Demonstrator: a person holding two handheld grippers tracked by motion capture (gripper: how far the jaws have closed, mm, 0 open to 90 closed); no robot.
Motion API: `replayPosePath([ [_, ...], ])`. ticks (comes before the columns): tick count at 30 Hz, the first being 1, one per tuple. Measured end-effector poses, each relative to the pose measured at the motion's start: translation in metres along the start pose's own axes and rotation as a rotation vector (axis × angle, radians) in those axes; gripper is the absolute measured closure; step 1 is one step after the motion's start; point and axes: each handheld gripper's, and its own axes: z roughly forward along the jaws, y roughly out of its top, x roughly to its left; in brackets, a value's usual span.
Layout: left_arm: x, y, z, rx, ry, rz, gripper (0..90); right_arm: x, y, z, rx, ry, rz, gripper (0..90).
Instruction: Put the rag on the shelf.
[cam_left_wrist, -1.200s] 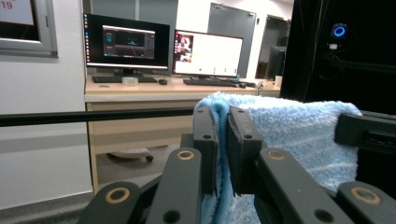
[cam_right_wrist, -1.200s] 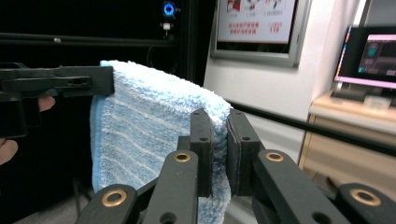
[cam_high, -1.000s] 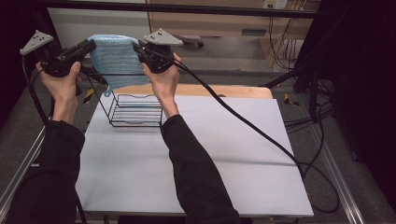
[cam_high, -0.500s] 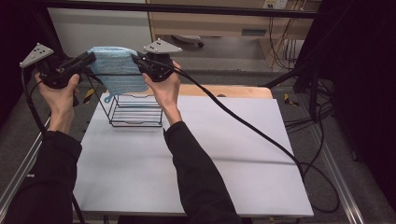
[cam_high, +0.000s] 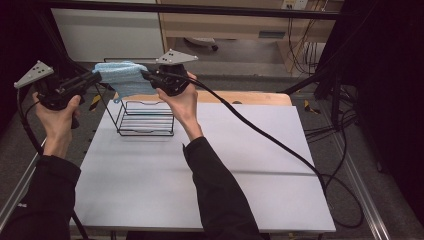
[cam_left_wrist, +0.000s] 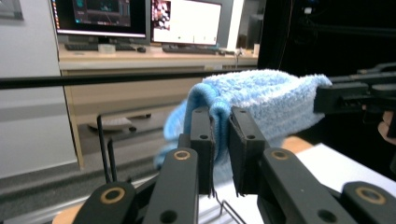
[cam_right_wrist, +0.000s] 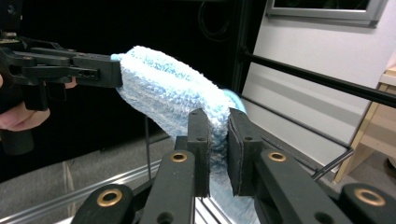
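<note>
Here the blue cloth hangs (slack) between left tool and right tool.

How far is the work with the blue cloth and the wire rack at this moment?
Done: both grippers have the blue cloth lifted; the left gripper and right gripper each pinch an end between their fingers. In hand: the cloth hangs stretched above the black wire rack, not touching it as far as I can tell. Left, probably: lowering it onto the rack and letting go.
</note>
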Motion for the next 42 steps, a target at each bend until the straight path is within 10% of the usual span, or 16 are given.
replayPosePath([
  [13,-0.005,0.027,-0.023,0.063,0.052,-0.019,70.8,0.006,-0.008,-0.005,0.05,0.042,-0.078,81.2],
  [24,-0.012,0.039,0.008,0.147,0.014,-0.052,78.8,0.01,-0.014,-0.007,0.07,0.057,-0.136,79.6],
  [42,-0.016,0.009,0.01,0.264,-0.003,0.01,89.7,0.012,-0.007,-0.013,0.063,0.079,-0.04,58.6],
])
